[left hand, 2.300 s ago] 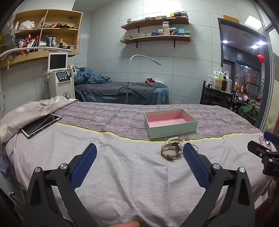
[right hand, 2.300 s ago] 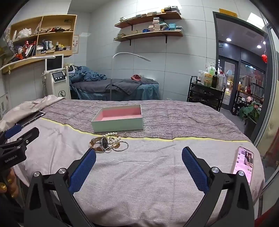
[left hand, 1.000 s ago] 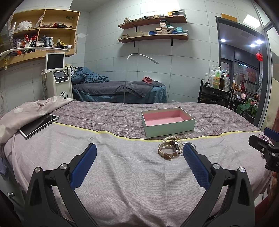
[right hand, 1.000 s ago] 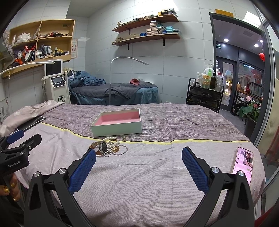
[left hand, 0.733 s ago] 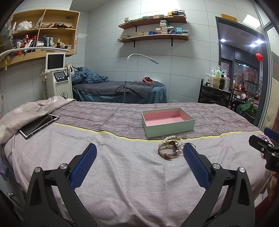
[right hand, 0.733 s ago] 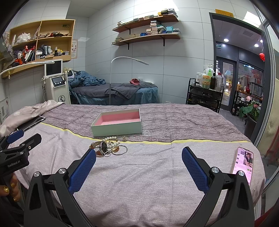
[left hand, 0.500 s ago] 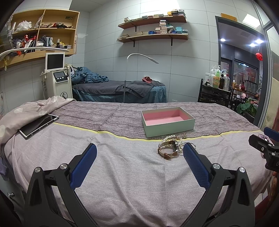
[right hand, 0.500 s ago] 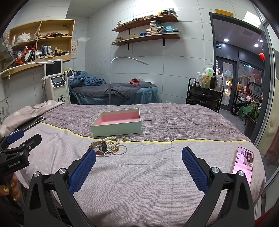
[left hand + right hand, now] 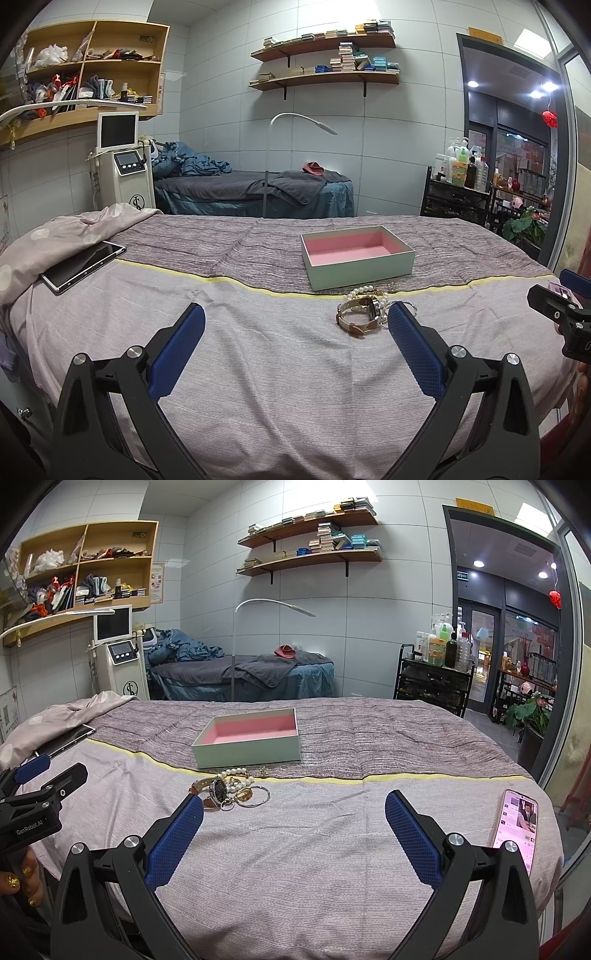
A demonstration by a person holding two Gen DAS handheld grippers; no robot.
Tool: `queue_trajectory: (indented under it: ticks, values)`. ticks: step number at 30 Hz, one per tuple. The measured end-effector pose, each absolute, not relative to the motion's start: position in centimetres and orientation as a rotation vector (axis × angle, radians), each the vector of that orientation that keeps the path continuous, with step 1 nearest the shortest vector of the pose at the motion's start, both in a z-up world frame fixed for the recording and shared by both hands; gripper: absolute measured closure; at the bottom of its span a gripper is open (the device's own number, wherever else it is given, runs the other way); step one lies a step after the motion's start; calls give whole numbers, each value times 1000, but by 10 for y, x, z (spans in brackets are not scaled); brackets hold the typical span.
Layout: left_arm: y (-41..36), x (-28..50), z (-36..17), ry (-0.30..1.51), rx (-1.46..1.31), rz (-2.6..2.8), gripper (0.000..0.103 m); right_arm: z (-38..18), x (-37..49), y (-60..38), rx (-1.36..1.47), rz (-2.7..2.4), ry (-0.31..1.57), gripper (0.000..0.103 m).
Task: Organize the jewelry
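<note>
A pale green box (image 9: 356,266) (image 9: 247,751) with a pink lining sits open on the bed. Just in front of it lies a small heap of jewelry: a watch (image 9: 360,314) (image 9: 216,790) with a tan strap, a pearl bracelet (image 9: 364,290) (image 9: 236,773) and a thin silver bangle (image 9: 255,796). My left gripper (image 9: 295,345) is open, low over the bedspread, the heap just beyond its right finger. My right gripper (image 9: 293,825) is open too, the heap just beyond its left finger. Neither holds anything.
A tablet (image 9: 83,261) (image 9: 70,738) lies at the bed's left by a rumpled quilt (image 9: 66,232). A lit phone (image 9: 517,827) rests near the bed's right edge. Behind stand a second bed (image 9: 255,194), a floor lamp (image 9: 295,125), a machine (image 9: 123,166) and a bottle cart (image 9: 432,679).
Both views have eased slightly since 2.3 s ago, the box and jewelry shifting a little in frame. Both grippers stay open and the jewelry has not moved.
</note>
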State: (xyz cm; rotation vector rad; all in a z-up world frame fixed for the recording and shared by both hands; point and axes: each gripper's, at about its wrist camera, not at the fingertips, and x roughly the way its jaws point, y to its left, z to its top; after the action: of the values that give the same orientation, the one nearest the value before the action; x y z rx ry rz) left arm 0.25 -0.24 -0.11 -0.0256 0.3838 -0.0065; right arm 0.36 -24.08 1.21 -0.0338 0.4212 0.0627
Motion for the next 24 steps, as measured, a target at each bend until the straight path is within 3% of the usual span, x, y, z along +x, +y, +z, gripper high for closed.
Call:
queue_trajectory:
  ticks: [24]
  values:
    - [0,13,-6,412,-27,-6,5,4,12,-240,-32,59,446,6]
